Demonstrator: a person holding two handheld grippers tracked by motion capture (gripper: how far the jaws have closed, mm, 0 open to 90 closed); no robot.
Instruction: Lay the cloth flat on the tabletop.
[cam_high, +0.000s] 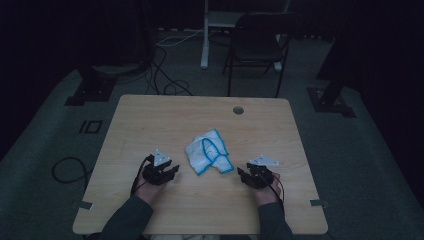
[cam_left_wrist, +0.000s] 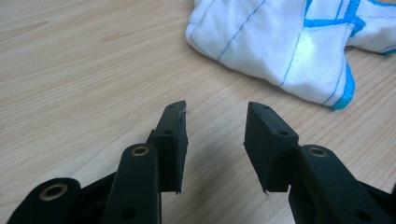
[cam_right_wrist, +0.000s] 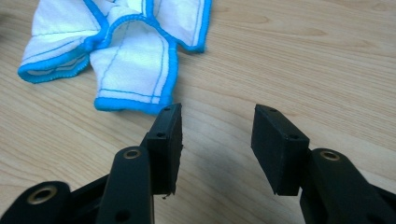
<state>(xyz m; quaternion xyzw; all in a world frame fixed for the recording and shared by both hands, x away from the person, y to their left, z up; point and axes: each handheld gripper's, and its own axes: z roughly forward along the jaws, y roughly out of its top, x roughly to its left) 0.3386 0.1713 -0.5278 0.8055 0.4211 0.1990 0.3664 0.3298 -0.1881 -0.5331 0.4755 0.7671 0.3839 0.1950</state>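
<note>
Dark carpet and a black folding chair (cam_high: 257, 42) frame our pale wooden table (cam_high: 150, 120), and near its middle, a little toward our edge, lies the white cloth with bright blue hemming (cam_high: 208, 151), crumpled and folded over itself in a loose heap. We take that cloth as our landmark.

Left of the cloth, near it but not touching, we hold the left gripper (cam_high: 171, 170); in the left gripper view the cloth (cam_left_wrist: 289, 42) lies ahead and to the right of its jaws, which stand apart over bare wood with nothing between them. Right of the cloth, close to its blue-edged corner, we hold the right gripper (cam_high: 241, 174); in the right gripper view one jaw tip sits just beside the cloth's blue hem (cam_right_wrist: 135, 60), though we cannot tell whether it touches. Those jaws are also apart, and only tabletop shows between them.

Beyond the cloth, toward the far edge, a round cable hole (cam_high: 238, 110) sits in the table. Black cables (cam_high: 165, 82) trail over the floor past that far edge.
</note>
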